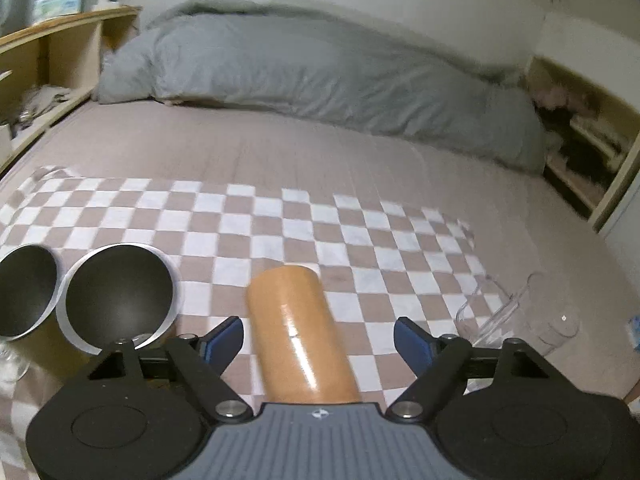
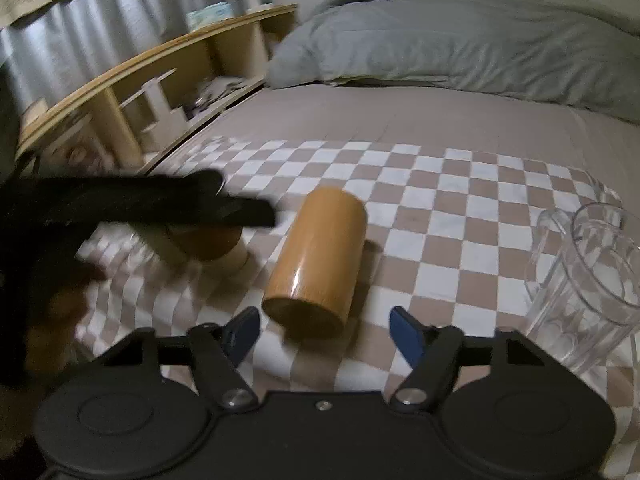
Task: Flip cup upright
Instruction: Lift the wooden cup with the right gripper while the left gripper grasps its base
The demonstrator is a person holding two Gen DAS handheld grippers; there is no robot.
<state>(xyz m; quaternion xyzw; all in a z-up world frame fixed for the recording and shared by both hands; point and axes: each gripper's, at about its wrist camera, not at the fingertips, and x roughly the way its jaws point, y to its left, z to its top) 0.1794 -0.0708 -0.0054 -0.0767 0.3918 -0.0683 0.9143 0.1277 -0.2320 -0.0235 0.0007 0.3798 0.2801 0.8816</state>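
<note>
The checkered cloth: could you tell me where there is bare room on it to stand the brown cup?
Free: the checkered cloth beyond the lying brown cup, toward the grey duvet, and the strip between cup and clear pitcher. Crowded: cup's left, by two upright metal-rimmed cups.

Glossy wood-grain cup (image 2: 320, 258), clear plastic pitcher (image 2: 588, 280), soft checkered cloth (image 2: 440, 216).
</note>
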